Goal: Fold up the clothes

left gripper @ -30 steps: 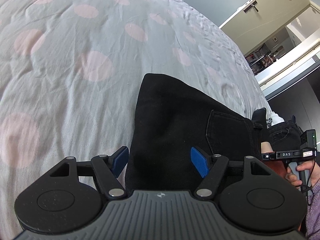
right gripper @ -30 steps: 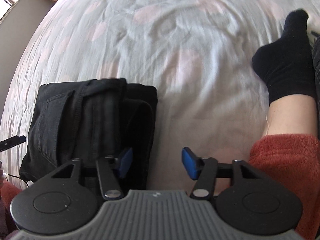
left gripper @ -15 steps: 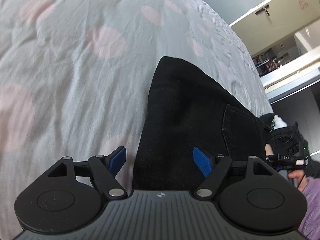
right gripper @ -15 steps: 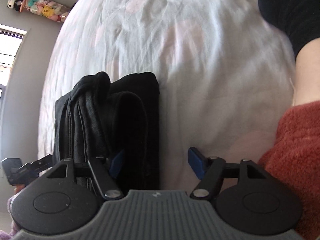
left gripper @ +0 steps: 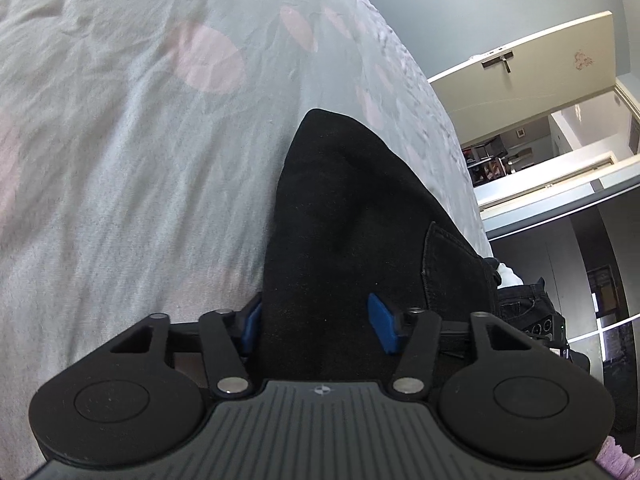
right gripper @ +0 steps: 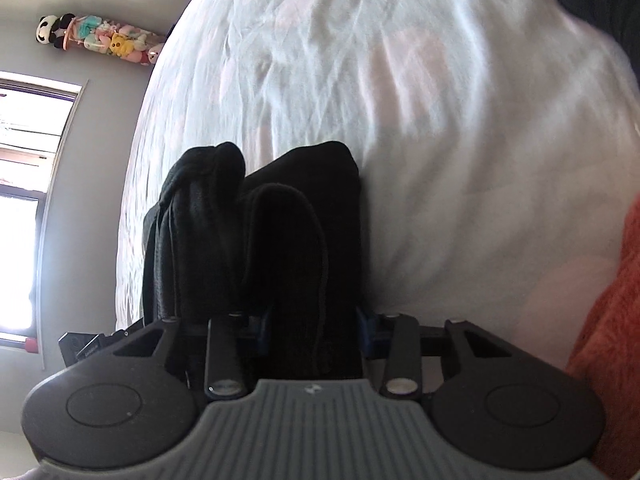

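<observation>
The folded black jeans (left gripper: 352, 248) lie on the bed, on a pale sheet (left gripper: 132, 184) with pink round spots. In the left wrist view the jeans look like a dark wedge that becomes narrow toward the far end, and a back pocket with its seam shows on the right part.

The left gripper (left gripper: 316, 322) is low at the near edge of the jeans. Its two blue fingers (left gripper: 382, 322) are spread apart, and the thick fold of the jeans sits between them. The left finger is partly hidden behind the cloth edge; the right finger lies over the top of the cloth. I cannot tell if the pads press on the cloth.

In the right wrist view the jeans (right gripper: 288, 240) appear from the side as a stack of several layers, with the rolled edges standing up. The right gripper (right gripper: 316, 330) is also at the near end of this stack. Its fingers (right gripper: 366, 332) stand apart with the layers filling the gap between them, so that only small blue parts show on each side. Whether they squeeze the cloth is not clear.

Beside the right gripper there is an orange fluffy sleeve (right gripper: 608, 320). Far on the wall, near a window (right gripper: 24, 200), hangs a row of soft toys (right gripper: 100, 40). An open door (left gripper: 532, 76) shows behind the bed in the left view.
</observation>
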Available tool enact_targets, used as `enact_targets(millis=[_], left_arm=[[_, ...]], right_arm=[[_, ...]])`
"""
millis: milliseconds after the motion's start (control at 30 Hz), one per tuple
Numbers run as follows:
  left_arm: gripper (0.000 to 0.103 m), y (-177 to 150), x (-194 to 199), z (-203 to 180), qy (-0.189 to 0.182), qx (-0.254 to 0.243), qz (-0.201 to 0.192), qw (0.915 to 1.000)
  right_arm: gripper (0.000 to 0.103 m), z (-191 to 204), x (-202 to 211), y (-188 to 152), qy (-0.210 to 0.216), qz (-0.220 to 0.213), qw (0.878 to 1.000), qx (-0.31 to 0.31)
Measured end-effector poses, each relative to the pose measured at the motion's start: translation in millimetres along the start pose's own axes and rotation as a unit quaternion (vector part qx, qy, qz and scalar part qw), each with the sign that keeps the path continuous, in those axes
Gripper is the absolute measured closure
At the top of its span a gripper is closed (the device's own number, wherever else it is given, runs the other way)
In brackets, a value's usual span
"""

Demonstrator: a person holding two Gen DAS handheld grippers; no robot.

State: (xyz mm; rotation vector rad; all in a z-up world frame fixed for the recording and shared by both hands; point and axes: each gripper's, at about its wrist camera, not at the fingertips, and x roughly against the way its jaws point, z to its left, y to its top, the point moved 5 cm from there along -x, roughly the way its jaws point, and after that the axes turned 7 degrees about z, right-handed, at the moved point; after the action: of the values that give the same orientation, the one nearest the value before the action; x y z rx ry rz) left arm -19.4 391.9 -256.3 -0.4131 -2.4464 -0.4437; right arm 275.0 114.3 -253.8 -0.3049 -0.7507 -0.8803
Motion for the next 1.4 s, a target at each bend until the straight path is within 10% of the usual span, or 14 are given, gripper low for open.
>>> enact_targets(millis=[300,933,1133,1267,1400], left_arm=[[0.08,3,14,-5,-0.039,-0.012,-0.02,0.999],[0.08,7,64,16,0.0,-0.019,-0.041,0.999],[0.065,8,63,24,0.011,-0.01,-0.034,0.9993],[0.026,12,69,28,0.017,0.002,-0.05,0.9986],[0.021,15,62,37,0.007,0.025,-0.034,0.9991]], right_arm=[[0.075,41,24,-18,-0.021,-0.054,0.998,0.017],[0.076,70,-11,-60,0.015,-0.043,0.999,0.004],[0.068,55,-19,-58,0.021,-0.038,0.999,-0.008],[0.052,42,-24,-61,0.025,-0.043,0.998,-0.027],[0.045,30,-32,-62,0.045,-0.05,0.996,-0.058]])
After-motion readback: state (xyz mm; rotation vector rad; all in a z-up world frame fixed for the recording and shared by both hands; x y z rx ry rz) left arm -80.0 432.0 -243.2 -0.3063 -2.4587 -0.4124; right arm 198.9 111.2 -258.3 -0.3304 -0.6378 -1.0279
